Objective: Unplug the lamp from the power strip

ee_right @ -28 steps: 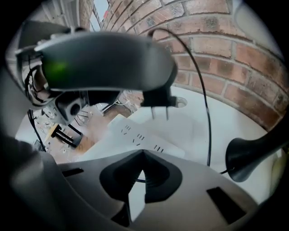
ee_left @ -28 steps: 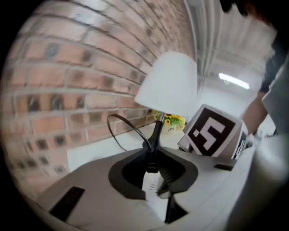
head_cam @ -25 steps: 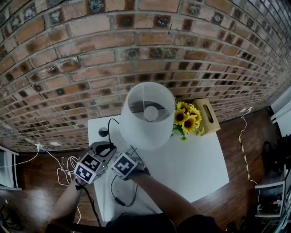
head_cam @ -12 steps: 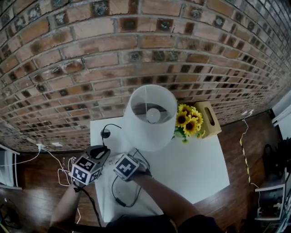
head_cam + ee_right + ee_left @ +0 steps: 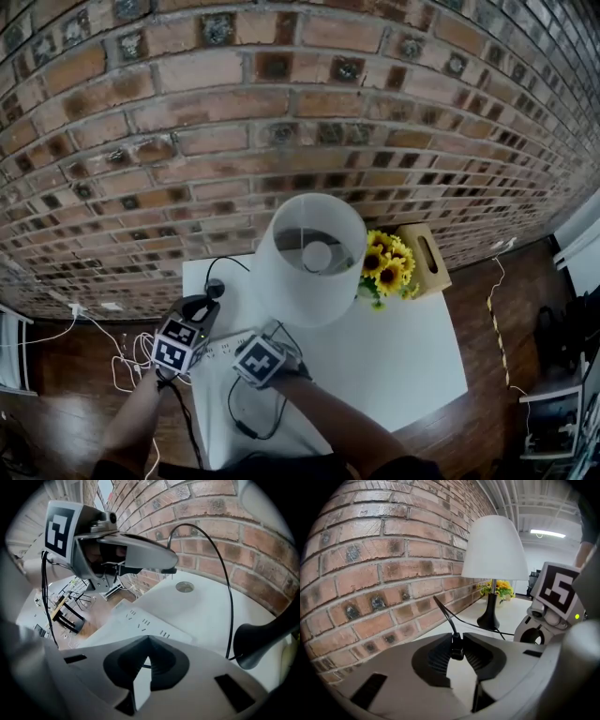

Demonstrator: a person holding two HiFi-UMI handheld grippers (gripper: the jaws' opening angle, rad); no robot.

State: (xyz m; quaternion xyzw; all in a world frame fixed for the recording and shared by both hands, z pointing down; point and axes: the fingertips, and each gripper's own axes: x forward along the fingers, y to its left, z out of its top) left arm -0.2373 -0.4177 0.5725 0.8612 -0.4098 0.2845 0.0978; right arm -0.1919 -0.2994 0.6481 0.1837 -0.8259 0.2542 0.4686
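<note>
One white-shaded lamp, black plug

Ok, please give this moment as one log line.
left gripper: shut on plug | plug: out of power strip | right gripper: shut, near power strip

Staged studio or lab rather than a home: exposed brick wall, dark wood floor, lone white counter, loose floor cables, industrial ceiling strip light.
</note>
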